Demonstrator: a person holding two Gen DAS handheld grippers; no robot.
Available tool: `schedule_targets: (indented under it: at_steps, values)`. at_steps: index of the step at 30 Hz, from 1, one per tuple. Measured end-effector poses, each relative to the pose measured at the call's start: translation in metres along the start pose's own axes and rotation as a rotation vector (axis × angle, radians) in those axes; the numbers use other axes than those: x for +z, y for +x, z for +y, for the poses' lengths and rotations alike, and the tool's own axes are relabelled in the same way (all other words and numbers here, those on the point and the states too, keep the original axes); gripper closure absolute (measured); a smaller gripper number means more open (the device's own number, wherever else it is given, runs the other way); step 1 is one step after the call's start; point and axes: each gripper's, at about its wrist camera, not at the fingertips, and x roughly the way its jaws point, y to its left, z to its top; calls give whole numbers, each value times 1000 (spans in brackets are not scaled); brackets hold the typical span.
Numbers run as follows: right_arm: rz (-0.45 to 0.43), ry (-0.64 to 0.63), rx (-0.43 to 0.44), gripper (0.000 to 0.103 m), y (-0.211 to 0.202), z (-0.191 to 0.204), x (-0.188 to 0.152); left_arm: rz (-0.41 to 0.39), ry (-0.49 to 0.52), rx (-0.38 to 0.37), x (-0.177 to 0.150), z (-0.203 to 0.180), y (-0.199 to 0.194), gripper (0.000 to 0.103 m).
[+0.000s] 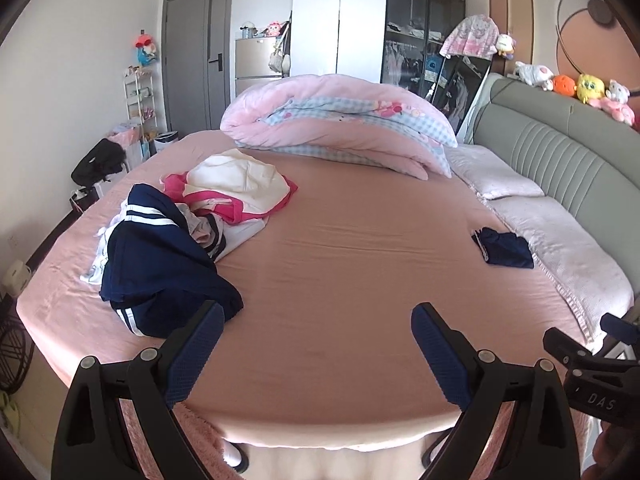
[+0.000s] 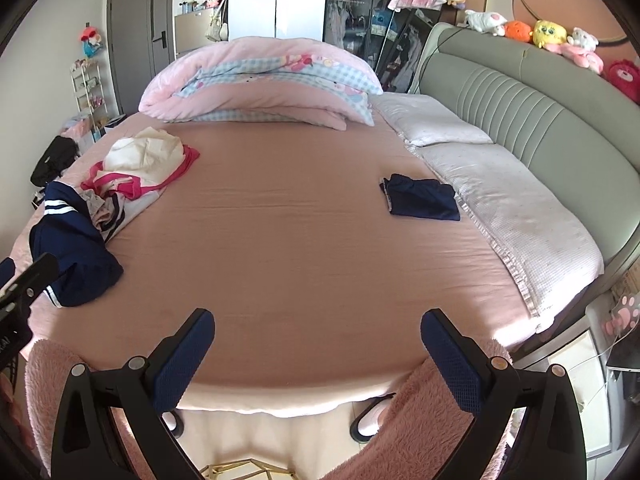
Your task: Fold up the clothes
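Observation:
A heap of unfolded clothes lies on the left side of the pink bed [image 1: 340,272]: a navy garment with white stripes [image 1: 160,264] [image 2: 76,248] in front, and a cream and hot-pink piece [image 1: 240,188] [image 2: 144,160] behind it. A small folded navy garment [image 1: 505,249] [image 2: 422,198] rests near the pillows on the right. My left gripper [image 1: 318,316] hovers open over the bed's near edge, empty, just right of the navy heap. My right gripper [image 2: 316,322] is open and empty over the near edge too. Its body shows at the right rim of the left wrist view.
A rolled pink and blue-checked duvet [image 1: 340,120] lies across the far side. Pale pillows [image 2: 500,200] line the grey-green headboard [image 2: 540,120], topped with plush toys. A fluffy pink cloth [image 2: 420,420] hangs below the grippers. Wardrobe, door and a shelf stand beyond.

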Motion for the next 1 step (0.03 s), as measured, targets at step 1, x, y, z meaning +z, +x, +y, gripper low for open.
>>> schedule_targets:
  at_steps: [1]
  values:
    - [-2,0,-8,0,0,0,0,1,-2,-4,0,0,0,7]
